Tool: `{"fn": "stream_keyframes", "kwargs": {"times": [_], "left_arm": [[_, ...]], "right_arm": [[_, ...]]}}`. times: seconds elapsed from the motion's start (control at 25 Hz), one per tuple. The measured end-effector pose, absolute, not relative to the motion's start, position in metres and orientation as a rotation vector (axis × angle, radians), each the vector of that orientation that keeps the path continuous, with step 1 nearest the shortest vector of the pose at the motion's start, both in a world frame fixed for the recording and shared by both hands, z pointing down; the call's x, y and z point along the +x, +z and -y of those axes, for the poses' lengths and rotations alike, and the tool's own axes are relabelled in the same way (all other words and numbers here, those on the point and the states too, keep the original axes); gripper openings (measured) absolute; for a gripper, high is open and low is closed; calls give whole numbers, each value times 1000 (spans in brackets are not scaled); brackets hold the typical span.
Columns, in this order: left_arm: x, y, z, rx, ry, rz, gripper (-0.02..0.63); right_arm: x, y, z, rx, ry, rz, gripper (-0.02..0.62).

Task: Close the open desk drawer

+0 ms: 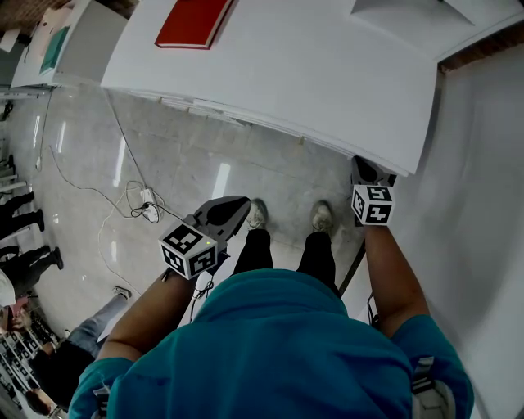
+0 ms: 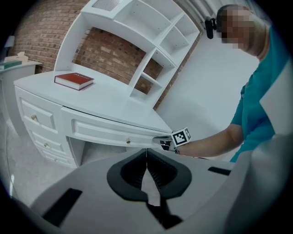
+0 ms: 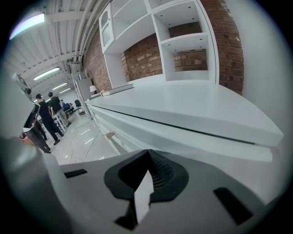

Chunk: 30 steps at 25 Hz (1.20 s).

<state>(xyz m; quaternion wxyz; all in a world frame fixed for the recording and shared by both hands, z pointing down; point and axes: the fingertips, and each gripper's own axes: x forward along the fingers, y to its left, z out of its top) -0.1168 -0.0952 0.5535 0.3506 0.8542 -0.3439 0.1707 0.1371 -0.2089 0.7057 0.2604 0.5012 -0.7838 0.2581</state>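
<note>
A white desk (image 1: 327, 74) fills the top of the head view, with a red book (image 1: 192, 20) on it. Its wide centre drawer (image 2: 103, 131), with a small knob (image 2: 128, 141), sticks out a little under the desktop. My right gripper (image 1: 366, 169) is shut, and its tip is at the right end of the drawer front (image 3: 151, 135), seemingly touching it. From the left gripper view that right gripper (image 2: 165, 143) shows at the drawer's end. My left gripper (image 1: 236, 206) is shut, holds nothing and hangs over the floor, away from the desk.
A stack of small drawers (image 2: 35, 119) forms the desk's left side, and a shelf unit (image 2: 151, 41) stands on top against a brick wall. Cables (image 1: 141, 204) lie on the floor at left. A white wall (image 1: 483, 204) is close at right. People (image 3: 43, 121) stand far off.
</note>
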Motion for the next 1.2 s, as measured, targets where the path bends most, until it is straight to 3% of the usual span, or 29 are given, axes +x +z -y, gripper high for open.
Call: {"fn": "stream_keyframes", "kwargs": {"times": [1.2], "left_arm": [[-122, 541, 102, 2217, 399, 932, 17]], "right_arm": [[139, 710, 224, 1351, 712, 2097, 21]]}}
